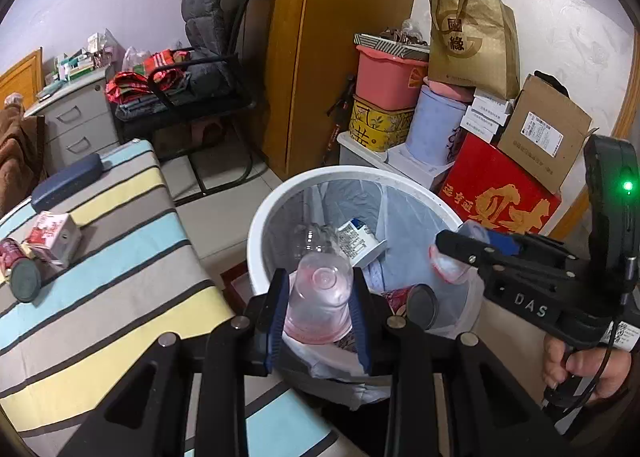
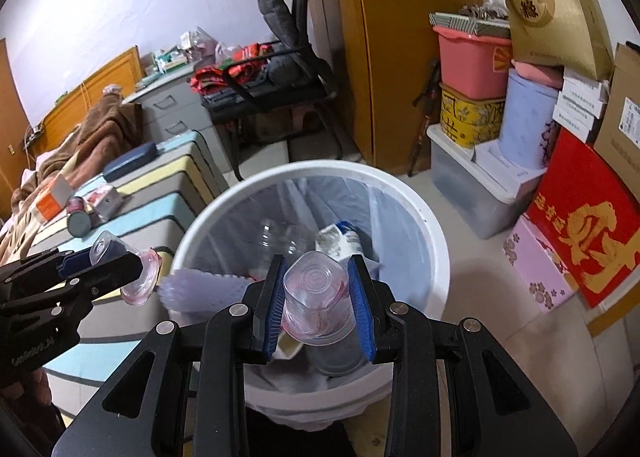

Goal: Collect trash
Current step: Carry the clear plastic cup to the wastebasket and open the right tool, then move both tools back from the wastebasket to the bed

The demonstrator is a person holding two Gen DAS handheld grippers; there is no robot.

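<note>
Nearest the lens in the left wrist view, the left gripper pinches a clear plastic cup with pink residue between its blue pads, jaws closed about the cup's width. Both tools hang over the white round bin with a pale plastic liner.

Left to right: at nine o'clock, on the striped yellow, blue and grey bedspread, a red-and-white carton and a red can with a dark lid remain uncollected. At the centre, the bin already holds a clear bottle, a white-and-blue printed box and another red can. At three o'clock, the right gripper likewise clamps a second clear pink-stained cup.

Judging by this, the drop-off step is in hand. Next, each gripper should spread its jaws while over the bin's mouth, then go for the bedspread's litter.
</note>
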